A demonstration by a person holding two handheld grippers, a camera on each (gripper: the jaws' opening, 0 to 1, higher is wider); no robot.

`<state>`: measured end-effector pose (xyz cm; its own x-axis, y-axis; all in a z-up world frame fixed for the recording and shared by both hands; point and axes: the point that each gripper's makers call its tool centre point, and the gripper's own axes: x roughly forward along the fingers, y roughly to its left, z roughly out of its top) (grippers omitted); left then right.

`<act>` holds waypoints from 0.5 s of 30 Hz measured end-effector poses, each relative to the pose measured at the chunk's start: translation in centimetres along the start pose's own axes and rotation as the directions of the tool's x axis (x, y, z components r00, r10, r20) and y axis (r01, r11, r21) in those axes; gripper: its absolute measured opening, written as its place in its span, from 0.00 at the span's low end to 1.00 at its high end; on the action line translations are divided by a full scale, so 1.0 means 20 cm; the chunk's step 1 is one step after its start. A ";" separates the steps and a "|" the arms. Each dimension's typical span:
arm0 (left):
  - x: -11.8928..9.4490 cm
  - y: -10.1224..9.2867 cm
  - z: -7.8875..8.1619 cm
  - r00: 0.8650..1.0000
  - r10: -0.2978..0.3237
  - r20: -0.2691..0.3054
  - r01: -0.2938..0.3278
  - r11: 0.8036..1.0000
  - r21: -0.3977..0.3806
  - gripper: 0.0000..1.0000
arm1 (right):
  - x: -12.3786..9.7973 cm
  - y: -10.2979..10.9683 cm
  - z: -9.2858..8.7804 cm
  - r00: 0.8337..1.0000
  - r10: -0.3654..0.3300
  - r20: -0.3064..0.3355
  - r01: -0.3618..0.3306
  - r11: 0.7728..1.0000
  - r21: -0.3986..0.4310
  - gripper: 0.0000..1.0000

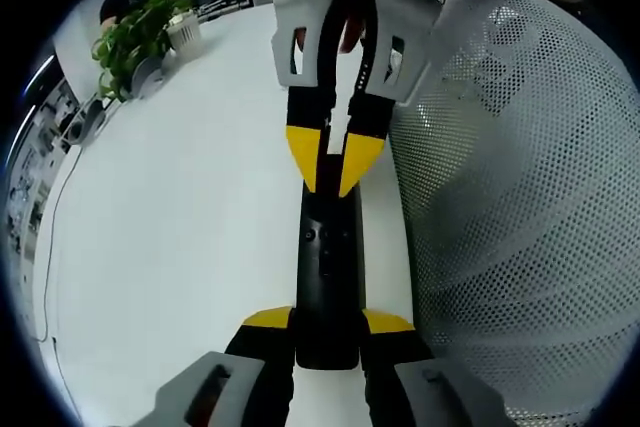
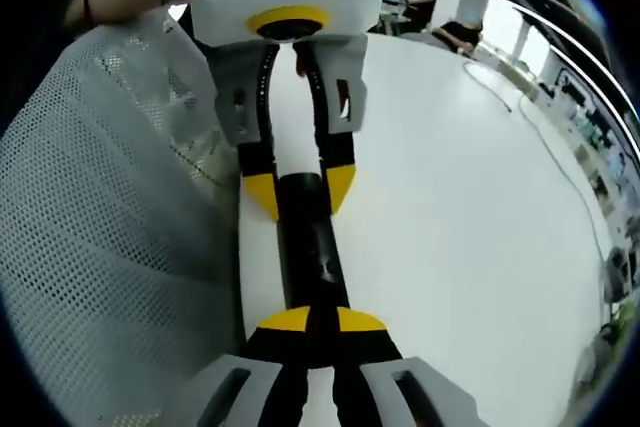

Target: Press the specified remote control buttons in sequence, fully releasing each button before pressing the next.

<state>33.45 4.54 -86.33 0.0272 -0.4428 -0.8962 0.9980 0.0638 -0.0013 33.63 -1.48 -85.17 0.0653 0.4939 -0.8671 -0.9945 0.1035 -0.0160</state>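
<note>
Two grippers' fingers (image 1: 262, 325) flanking black remote (image 1: 328, 277)

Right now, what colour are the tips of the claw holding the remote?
Yellow, on black claw arms. The left claw grips the black remote; best seen in the left gripper view.

One word can be read: "XENSE", in pale raised letters on the white housing of the left gripper (image 2: 300, 192), seen in the right gripper view. The buttons on the black remote control (image 2: 312, 252) carry no legible marks.
</note>
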 end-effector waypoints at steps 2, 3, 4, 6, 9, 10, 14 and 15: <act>0.00 0.00 0.00 1.000 -0.001 0.001 0.001 1.000 0.000 0.25 | 0.00 0.00 0.00 1.000 -0.001 -0.009 0.001 1.000 -0.013 0.04; 0.00 0.00 0.00 1.000 -0.001 0.001 0.001 1.000 0.002 0.25 | 0.01 0.00 0.00 1.000 0.000 -0.015 0.000 1.000 -0.015 0.04; 0.00 0.00 0.00 1.000 -0.001 0.002 0.001 1.000 0.003 0.25 | 0.01 0.00 0.00 1.000 -0.002 -0.031 0.001 1.000 -0.019 0.04; 0.00 0.00 0.00 1.000 -0.002 0.002 0.002 1.000 0.004 0.25 | 0.01 0.01 0.00 0.998 -0.005 -0.060 0.004 1.000 -0.025 0.04; 0.00 0.00 0.00 1.000 -0.005 0.004 0.005 1.000 0.008 0.25 | 0.01 0.00 0.00 0.997 -0.007 -0.083 0.004 0.999 -0.044 0.04; 0.00 0.00 0.00 1.000 -0.005 0.005 0.005 1.000 0.008 0.25 | 0.01 0.00 0.00 0.997 -0.008 -0.083 0.006 1.000 -0.016 0.04; 0.00 0.00 0.00 1.000 -0.005 0.012 0.005 1.000 0.004 0.25 | 0.00 0.00 0.00 0.999 -0.021 -0.041 0.021 1.000 0.008 0.04; 0.00 0.00 0.00 1.000 -0.005 0.012 0.005 1.000 0.004 0.25 | 0.00 0.01 -0.01 0.999 -0.022 -0.029 0.021 1.000 -0.013 0.03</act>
<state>33.43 4.53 -86.33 0.0227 -0.4535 -0.8910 0.9983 0.0580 -0.0041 33.50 -1.55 -85.25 0.0844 0.4660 -0.8807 -0.9938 0.1030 -0.0407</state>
